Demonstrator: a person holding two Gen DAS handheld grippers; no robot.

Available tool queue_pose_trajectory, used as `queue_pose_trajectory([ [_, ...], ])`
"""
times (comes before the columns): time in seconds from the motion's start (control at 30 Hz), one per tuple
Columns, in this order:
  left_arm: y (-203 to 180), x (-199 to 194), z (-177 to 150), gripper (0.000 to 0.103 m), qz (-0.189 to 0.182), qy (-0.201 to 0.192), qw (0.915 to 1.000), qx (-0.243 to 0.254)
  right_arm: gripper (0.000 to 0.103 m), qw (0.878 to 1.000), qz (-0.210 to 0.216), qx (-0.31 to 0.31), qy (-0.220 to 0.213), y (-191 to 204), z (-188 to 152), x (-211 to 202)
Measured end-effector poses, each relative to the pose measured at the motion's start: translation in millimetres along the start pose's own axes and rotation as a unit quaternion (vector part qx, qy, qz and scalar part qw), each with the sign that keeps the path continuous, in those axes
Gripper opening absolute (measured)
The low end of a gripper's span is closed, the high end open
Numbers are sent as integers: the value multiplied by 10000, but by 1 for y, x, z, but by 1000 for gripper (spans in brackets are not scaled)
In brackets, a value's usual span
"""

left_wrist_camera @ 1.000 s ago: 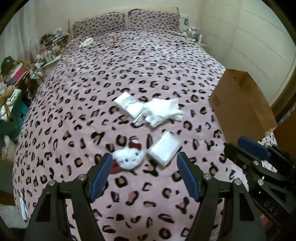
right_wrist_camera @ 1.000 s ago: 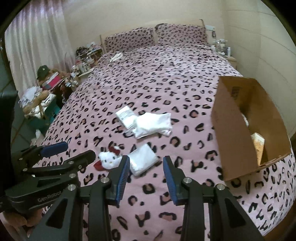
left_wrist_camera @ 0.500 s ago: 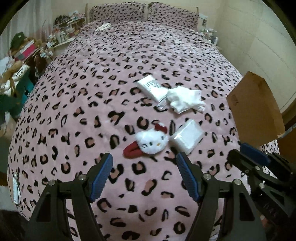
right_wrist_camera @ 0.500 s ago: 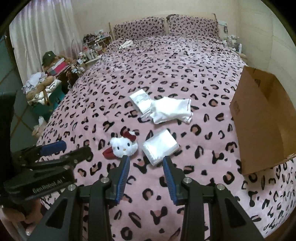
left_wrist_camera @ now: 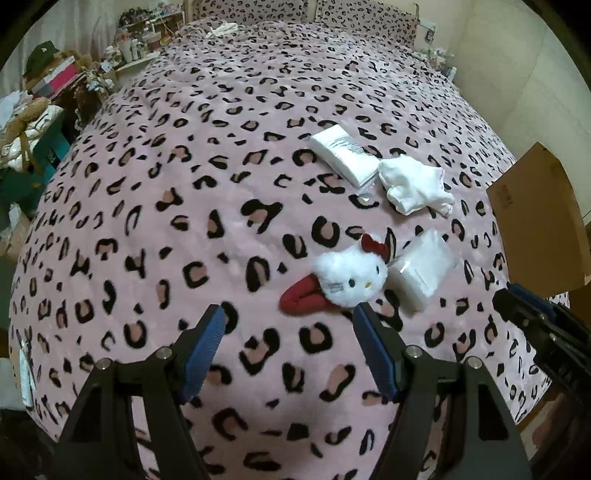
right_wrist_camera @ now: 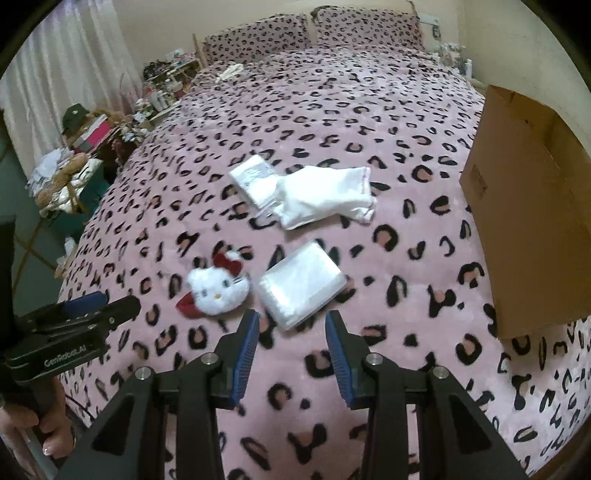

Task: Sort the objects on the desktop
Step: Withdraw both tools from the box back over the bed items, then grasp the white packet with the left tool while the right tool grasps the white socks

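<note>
A white plush cat head with a red bow (left_wrist_camera: 349, 275) (right_wrist_camera: 218, 290) lies on the pink leopard-print bed cover, a red clip under it. Beside it rests a clear plastic packet (left_wrist_camera: 423, 271) (right_wrist_camera: 301, 284). Farther back lie white socks (left_wrist_camera: 415, 184) (right_wrist_camera: 325, 197) and a flat white packet (left_wrist_camera: 341, 153) (right_wrist_camera: 253, 177). My left gripper (left_wrist_camera: 288, 323) hangs open just short of the plush, nothing between its fingers. My right gripper (right_wrist_camera: 291, 330) is open with a narrower gap, just in front of the clear packet. A brown cardboard box (right_wrist_camera: 532, 206) (left_wrist_camera: 535, 221) stands on the bed at the right.
A cluttered shelf and piled bags (right_wrist_camera: 74, 155) (left_wrist_camera: 44, 107) stand beyond the bed's left side. Two leopard pillows (right_wrist_camera: 314, 31) lie at the headboard. A person's hand (right_wrist_camera: 33, 424) holds the left gripper's handle at the lower left of the right wrist view.
Both grippers have come down and closer to the bed; the plush and clear packet loom larger. The left view has swung so the plush sits right of centre. Jaw gaps are unchanged.
</note>
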State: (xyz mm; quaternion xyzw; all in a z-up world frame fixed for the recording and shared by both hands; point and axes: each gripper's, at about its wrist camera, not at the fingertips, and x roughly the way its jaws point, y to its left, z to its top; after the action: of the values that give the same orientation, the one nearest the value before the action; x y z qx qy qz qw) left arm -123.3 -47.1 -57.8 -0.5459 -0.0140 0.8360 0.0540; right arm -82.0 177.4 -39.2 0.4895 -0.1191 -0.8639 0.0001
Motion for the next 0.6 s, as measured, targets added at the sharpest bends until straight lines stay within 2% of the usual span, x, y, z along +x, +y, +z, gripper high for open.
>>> queue_pose_trajectory([
  [0.1,-2,11,16,73,-65,28,10000,-25,38,9999,-125,113,-34,-11,19,9],
  [0.2,-6,24,41,79,-111,53,9999,-38,38,9996,-157,217,-26,-21,38,22],
  [0.23,-9,30,52,81,-131,60,9999,-46,38,9996,-134,260,-26,-24,48,29],
  [0.37,-19,58,96,82,-161,184,9997,-63,38,9990,-87,417,122,-33,78,59],
  [0.6,-30,136,163,83,0,759,9963,-397,38,9981,-90,417,437,-28,122,124],
])
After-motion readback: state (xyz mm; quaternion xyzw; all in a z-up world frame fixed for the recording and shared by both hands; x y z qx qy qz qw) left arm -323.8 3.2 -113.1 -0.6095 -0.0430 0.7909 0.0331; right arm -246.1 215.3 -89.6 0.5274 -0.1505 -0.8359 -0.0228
